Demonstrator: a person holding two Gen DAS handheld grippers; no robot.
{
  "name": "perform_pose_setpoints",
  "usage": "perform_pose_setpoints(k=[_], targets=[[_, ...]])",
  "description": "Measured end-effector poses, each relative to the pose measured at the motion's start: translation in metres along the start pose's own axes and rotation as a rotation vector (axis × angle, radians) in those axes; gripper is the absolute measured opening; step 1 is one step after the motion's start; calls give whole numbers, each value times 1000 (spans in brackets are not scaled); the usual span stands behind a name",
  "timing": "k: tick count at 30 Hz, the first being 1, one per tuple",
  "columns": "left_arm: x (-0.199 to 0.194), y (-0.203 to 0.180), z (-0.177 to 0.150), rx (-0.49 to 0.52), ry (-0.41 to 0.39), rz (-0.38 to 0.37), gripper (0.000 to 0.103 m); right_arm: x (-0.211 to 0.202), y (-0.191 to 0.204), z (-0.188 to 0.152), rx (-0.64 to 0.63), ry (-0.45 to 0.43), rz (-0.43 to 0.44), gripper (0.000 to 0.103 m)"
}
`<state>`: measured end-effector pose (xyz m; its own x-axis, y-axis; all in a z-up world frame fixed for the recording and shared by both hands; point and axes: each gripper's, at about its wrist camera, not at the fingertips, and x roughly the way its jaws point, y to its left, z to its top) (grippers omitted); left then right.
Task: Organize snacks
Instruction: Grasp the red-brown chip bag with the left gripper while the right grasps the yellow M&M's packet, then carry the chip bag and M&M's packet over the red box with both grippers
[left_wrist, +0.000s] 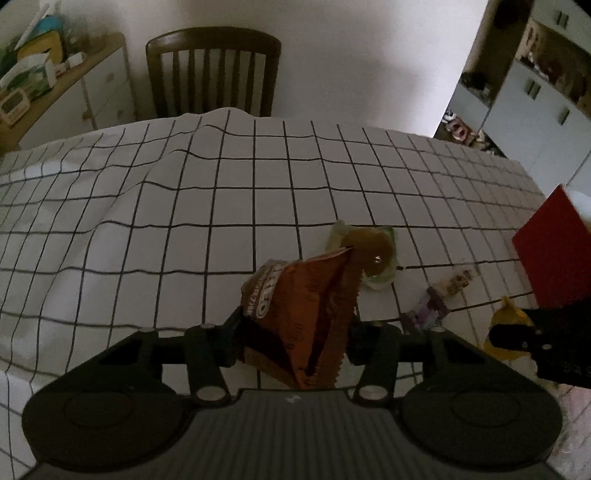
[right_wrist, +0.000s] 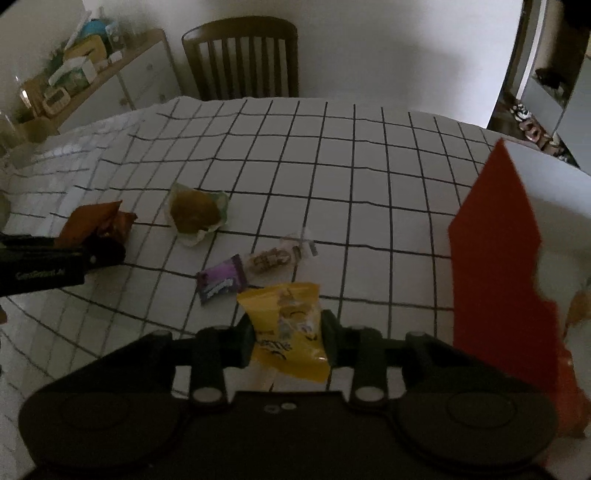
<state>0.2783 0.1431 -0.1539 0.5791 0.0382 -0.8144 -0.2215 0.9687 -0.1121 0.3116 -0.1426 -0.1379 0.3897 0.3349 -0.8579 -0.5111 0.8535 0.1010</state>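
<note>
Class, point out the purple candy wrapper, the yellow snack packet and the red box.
Purple candy wrapper (right_wrist: 221, 283): right wrist view, middle of its face.
Yellow snack packet (right_wrist: 288, 328): right wrist view, printed front.
Red box (right_wrist: 498, 258): right wrist view, red side wall.

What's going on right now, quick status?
Left gripper shut on brown snack packet. Right gripper shut on yellow snack packet. Red box stands right. Nothing blocking.

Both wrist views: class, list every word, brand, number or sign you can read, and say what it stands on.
"GenRobot.AI", faint and only roughly legible: side of the black left gripper, seen in the right wrist view.
Orange-brown foil snack packet: large white letters, turned sideways, not readable.
Yellow plastic snack bag: dark script logo, blurred.
Small purple wrapped sweet: white lettering, blurred.
Clear-wrapped biscuit pack: label too small.
</note>
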Motion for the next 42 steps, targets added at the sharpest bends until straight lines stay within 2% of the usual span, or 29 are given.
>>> perform_pose_setpoints(k=[7, 18, 30, 42], targets=[[-40, -5, -6, -13, -5, -34, 51, -42, 6, -8, 6, -23, 20, 34], [-108, -36, -7, 28, -32, -170, 51, -125, 15, -26, 22, -112, 25, 34], [-165, -114, -7, 129, -92, -272, 51, -190, -9, -41, 8, -186, 18, 34], [-178, -216, 6, 161, -119, -294, 51, -226, -84, -46, 9, -236, 14, 34]])
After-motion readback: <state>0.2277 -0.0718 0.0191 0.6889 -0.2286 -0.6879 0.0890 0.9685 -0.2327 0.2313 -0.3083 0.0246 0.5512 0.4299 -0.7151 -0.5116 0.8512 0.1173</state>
